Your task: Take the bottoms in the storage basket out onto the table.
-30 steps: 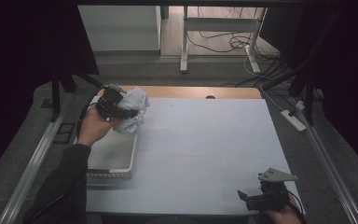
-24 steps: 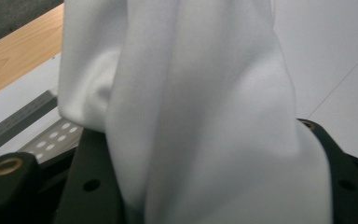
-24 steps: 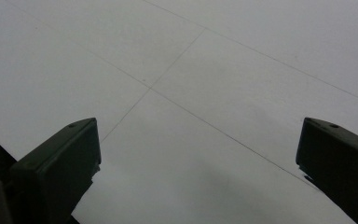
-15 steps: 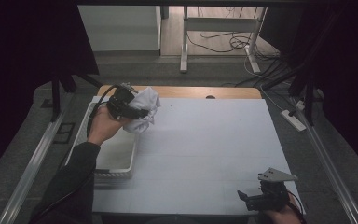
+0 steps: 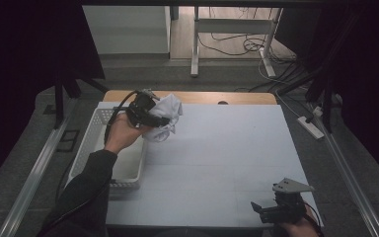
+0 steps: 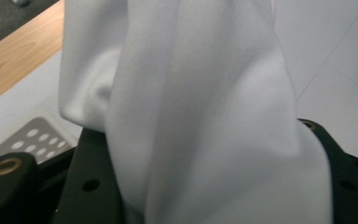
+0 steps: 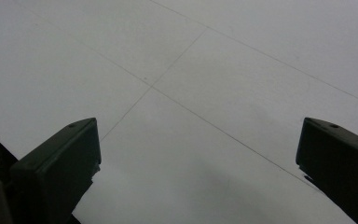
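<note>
A bunched white cloth hangs in the air at the far left of the white table, just right of the basket. My left gripper is shut on it, held by a hand in a dark sleeve. Seen in the left gripper view, the cloth rises in folds from between the black jaws and hides their tips. My right gripper rests low at the near right edge of the table, open, and in the right gripper view its gripper has nothing but bare table between the wide-apart jaws.
A white perforated basket stands along the table's left side, under my left forearm. A strip of wooden tabletop shows at the far edge. Dark curtains and metal frame rails flank the table.
My left gripper has lifted the white cloth out over the basket and carried it right, toward the table's white surface. The right gripper has stayed still.
</note>
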Action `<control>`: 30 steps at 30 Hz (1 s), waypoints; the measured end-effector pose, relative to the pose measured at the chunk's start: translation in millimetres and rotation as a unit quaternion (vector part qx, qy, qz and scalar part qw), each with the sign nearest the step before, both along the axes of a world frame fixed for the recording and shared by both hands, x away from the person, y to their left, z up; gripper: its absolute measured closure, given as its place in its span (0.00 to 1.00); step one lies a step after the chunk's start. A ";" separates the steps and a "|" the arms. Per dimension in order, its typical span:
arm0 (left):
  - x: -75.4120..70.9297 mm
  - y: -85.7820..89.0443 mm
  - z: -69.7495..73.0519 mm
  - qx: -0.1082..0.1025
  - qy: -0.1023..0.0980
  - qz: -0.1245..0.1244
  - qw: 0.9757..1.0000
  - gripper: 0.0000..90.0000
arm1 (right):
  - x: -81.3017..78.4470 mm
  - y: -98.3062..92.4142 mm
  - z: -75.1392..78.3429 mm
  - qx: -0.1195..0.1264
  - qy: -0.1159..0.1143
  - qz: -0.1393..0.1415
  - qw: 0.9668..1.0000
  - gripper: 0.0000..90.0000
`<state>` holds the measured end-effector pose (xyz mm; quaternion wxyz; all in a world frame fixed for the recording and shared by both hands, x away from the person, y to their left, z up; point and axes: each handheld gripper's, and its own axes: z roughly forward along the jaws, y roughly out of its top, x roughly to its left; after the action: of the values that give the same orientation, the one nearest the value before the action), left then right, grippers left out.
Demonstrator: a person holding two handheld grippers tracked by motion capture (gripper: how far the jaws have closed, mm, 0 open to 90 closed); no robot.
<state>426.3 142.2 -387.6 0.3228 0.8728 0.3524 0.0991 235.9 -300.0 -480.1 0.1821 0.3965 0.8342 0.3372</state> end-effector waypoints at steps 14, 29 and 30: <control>2.9 -34.6 -10.7 -0.001 0.006 -0.034 0.999 0.58 | -0.5 0.8 -0.1 -0.003 -0.001 0.003 1.000 0.00; 6.8 -75.4 -30.8 0.006 0.013 -0.072 0.997 0.57 | -0.6 1.2 -0.2 -0.006 -0.002 0.006 1.000 0.00; 6.9 -78.4 -32.3 0.009 0.012 -0.075 0.997 0.57 | -0.6 1.2 -0.2 -0.006 -0.002 0.006 1.000 0.00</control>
<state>433.2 63.8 -419.9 0.3171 0.9010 0.2885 0.0672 235.4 -298.8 -480.3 0.1840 0.3897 0.8383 0.3340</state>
